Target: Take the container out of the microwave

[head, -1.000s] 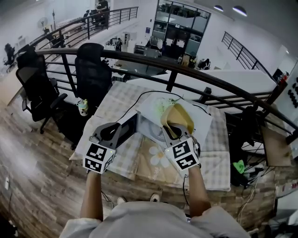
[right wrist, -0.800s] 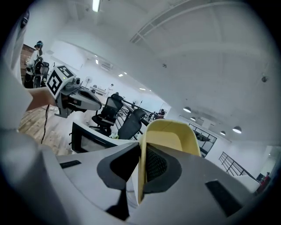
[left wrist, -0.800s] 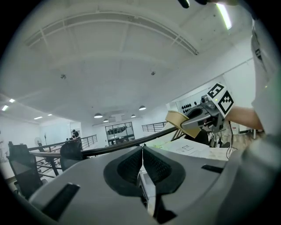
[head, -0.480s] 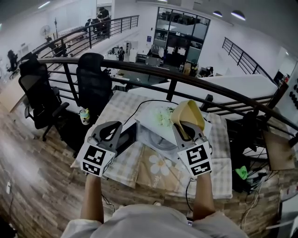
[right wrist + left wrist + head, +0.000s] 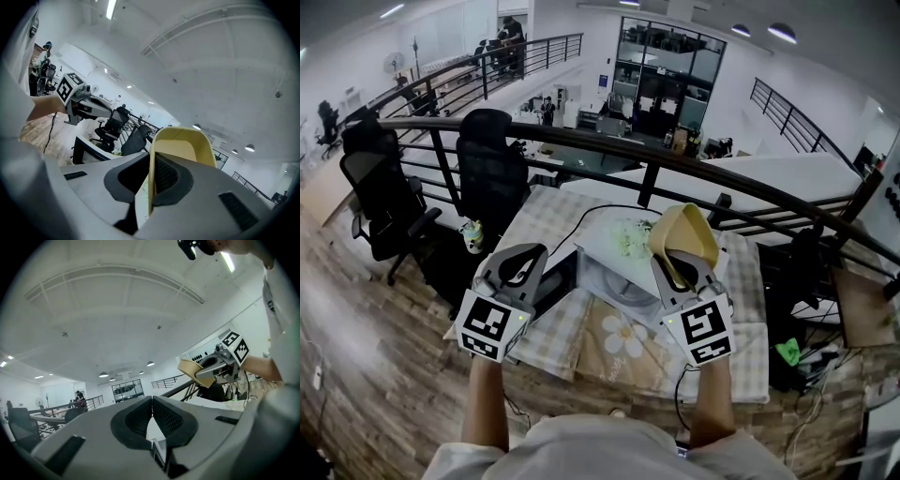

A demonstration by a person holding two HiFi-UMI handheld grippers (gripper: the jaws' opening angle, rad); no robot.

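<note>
A yellow container (image 5: 684, 232) hangs in the air above the white microwave (image 5: 614, 274), tilted on its side. My right gripper (image 5: 677, 259) is shut on its rim, and its jaws are closing. In the right gripper view the yellow wall (image 5: 180, 146) stands between the pads of the right gripper (image 5: 151, 174). The left gripper (image 5: 528, 251) hovers over the microwave's dark open door (image 5: 555, 277), jaws shut with nothing between them. In the left gripper view the pads of the left gripper (image 5: 152, 405) touch, and the container (image 5: 189, 366) shows at the right.
The microwave stands on a table with a checked cloth (image 5: 546, 339). A curved black railing (image 5: 675, 155) runs behind the table. Black office chairs (image 5: 490, 161) stand to the left, with a small bottle (image 5: 472, 235) near them. A black cable (image 5: 581, 208) runs across the table's far side.
Both grippers have risen. The container has gone up with the right gripper, higher over the microwave and a little to the right.
</note>
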